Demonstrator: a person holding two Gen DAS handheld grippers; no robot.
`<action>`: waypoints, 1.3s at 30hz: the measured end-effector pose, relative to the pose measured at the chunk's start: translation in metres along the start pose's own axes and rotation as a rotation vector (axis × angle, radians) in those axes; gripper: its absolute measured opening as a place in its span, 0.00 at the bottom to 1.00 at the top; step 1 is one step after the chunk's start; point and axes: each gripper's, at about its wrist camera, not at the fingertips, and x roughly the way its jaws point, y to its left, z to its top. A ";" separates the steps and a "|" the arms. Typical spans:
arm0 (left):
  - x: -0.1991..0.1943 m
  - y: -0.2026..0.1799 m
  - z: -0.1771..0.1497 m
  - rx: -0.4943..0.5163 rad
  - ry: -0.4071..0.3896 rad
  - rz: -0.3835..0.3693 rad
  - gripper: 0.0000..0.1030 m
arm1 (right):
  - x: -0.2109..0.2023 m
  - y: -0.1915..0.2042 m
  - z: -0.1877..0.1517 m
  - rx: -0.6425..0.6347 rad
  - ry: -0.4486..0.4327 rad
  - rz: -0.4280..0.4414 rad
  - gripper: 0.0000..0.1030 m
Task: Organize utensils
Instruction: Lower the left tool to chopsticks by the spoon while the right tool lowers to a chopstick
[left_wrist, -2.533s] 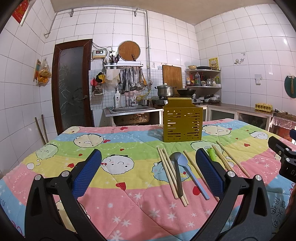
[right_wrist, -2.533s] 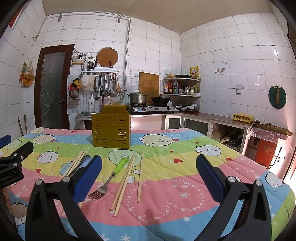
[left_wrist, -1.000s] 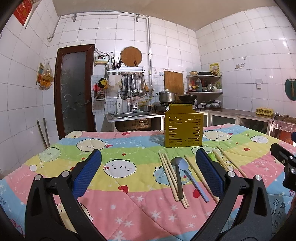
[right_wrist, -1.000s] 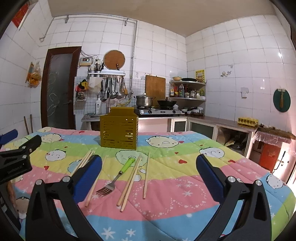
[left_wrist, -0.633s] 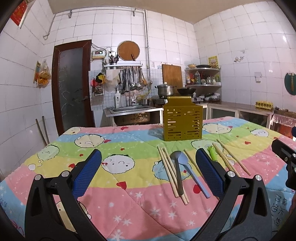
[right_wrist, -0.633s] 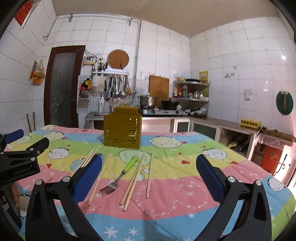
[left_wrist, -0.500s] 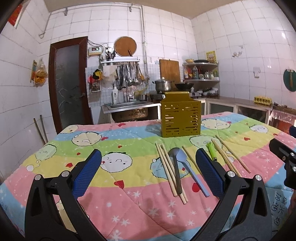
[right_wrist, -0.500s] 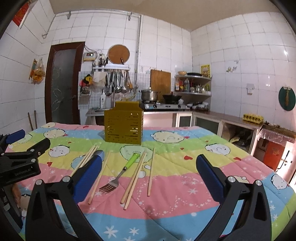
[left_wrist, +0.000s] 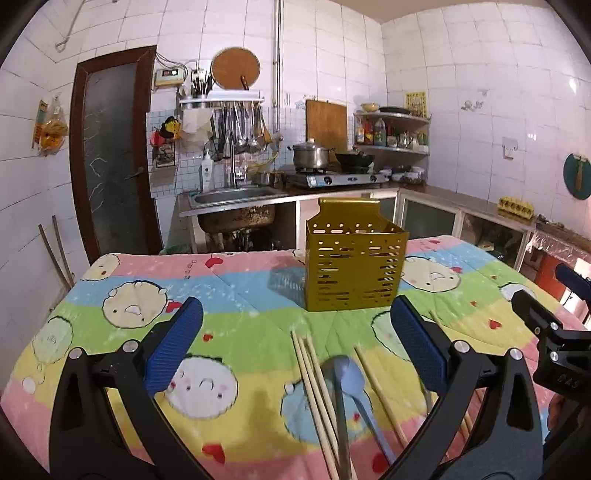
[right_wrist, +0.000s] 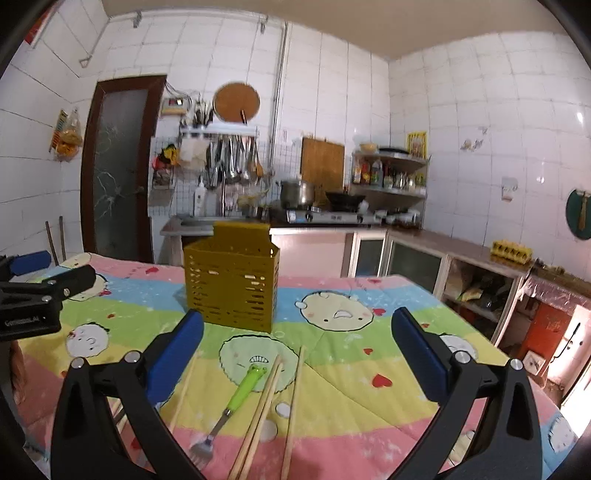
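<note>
Both claws, left (left_wrist: 295, 343) and right (right_wrist: 295, 343), gape empty above the desk (left_wrist: 236, 295). Chopsticks (left_wrist: 314, 384), spoon (left_wrist: 354, 384) and fork (right_wrist: 229, 410) lie before the caddy (left_wrist: 354, 266), long axes toward it.

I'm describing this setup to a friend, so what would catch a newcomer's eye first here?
The gold perforated utensil holder stands upright mid-table on the bright cartoon quilt. In front of it lie wooden chopsticks, a blue spoon and a green-handled fork. Both grippers hover open and empty.
</note>
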 end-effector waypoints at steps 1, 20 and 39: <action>0.011 0.002 0.003 -0.016 0.020 -0.009 0.95 | 0.014 -0.002 0.003 0.012 0.038 0.018 0.96; 0.128 0.026 -0.033 -0.052 0.332 0.048 0.93 | 0.143 -0.029 -0.034 0.047 0.356 -0.128 0.96; 0.160 0.040 -0.060 -0.041 0.488 0.077 0.86 | 0.157 -0.035 -0.046 0.078 0.416 -0.151 0.96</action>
